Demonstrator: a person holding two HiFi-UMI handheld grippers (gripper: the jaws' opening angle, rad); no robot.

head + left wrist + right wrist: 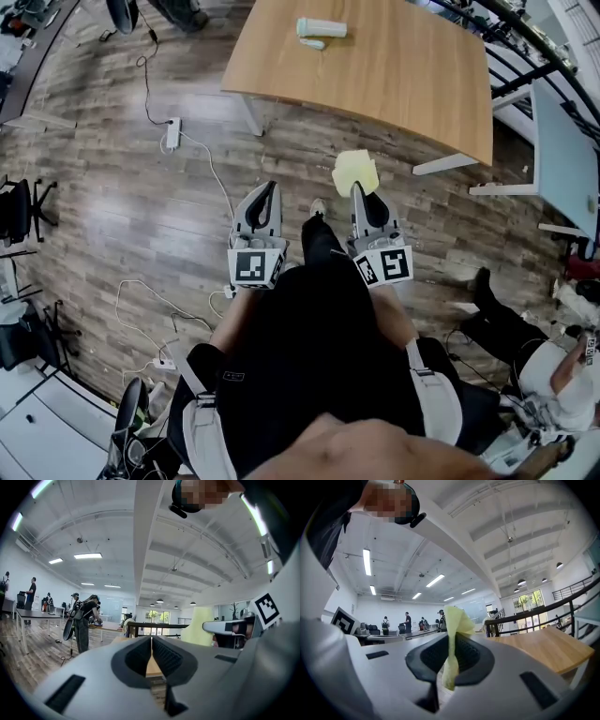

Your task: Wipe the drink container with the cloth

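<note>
Wooden table (375, 66), smooth top with rounded corners. Only the head view shows me the pale green cylindrical drink container (322, 28), lying on its side at the tabletop's far edge.
Left gripper (151, 641): ribbed jaws pressed together, nothing between them.
Right gripper (450, 653): jaws clamped on the crumpled yellow cloth (454, 616), above the floor, off the tabletop's near edge.
</note>
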